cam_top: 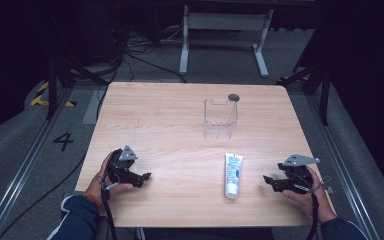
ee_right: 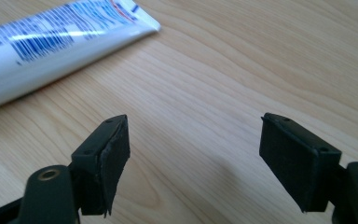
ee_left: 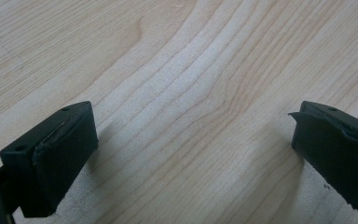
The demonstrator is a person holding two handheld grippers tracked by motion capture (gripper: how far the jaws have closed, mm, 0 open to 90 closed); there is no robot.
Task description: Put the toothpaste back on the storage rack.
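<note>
A white plastic toothpaste tube with blue print [cam_top: 233, 175] is lying flat on the pale wooden worktop [cam_top: 170, 120], its cap pointing toward the person's edge and its flat crimped end pointing toward the far side, resting right of centre, untouched and apart from everything around it.

Tube [cam_top: 233, 175] lies flat on the surface [cam_top: 155, 120], near side, right of centre, its length running near to far. Clear box [cam_top: 220, 118] stands farther back, just left of the tube's line, well apart from it. Small round object [cam_top: 233, 97] sits at the box's far right corner. Left gripper [cam_top: 141, 177] rests at the near left, right gripper [cam_top: 269, 181] at the near right; the tube lies between them, closer to the right one. Table frame [cam_top: 225, 30] stands on the floor beyond the far edge.
</note>
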